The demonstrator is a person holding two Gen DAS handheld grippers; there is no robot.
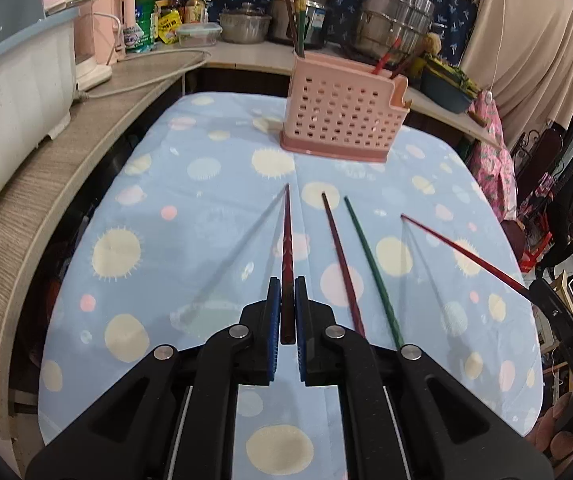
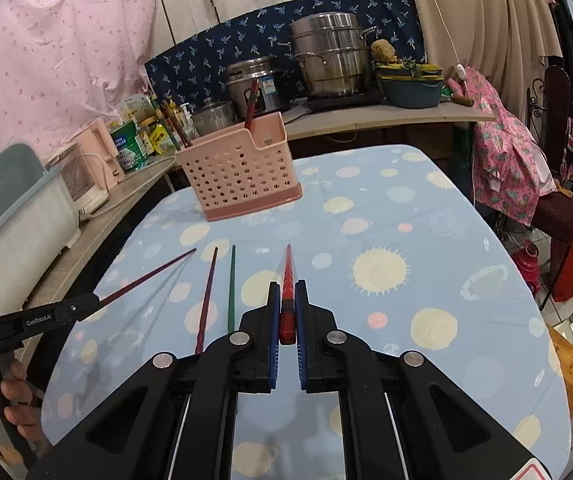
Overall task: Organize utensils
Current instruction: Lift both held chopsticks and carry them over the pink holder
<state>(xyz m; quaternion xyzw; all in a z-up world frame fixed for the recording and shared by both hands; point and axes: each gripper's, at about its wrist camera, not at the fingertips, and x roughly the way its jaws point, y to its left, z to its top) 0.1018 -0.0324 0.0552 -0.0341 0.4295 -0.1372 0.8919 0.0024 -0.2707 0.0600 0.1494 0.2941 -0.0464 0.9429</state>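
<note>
My left gripper (image 1: 286,292) is shut on a dark red chopstick (image 1: 287,236), which points forward above the blue dotted tablecloth (image 1: 190,216). In the right wrist view, my right gripper (image 2: 287,296) is shut on a bright red chopstick (image 2: 287,272), also held off the cloth. Between the two grippers a maroon chopstick (image 1: 340,256) and a green chopstick (image 1: 370,268) lie side by side on the cloth. The pink perforated utensil holder (image 1: 342,120) stands at the far end of the table with several chopsticks (image 1: 298,20) upright in it.
A wooden counter (image 1: 46,168) wraps around the left and back of the table. It carries a white and blue tub (image 1: 10,92), a pink kettle (image 1: 102,28), bottles and steel pots (image 2: 330,56). A hand (image 2: 14,396) grips the left gripper's handle. Clothes hang at the right.
</note>
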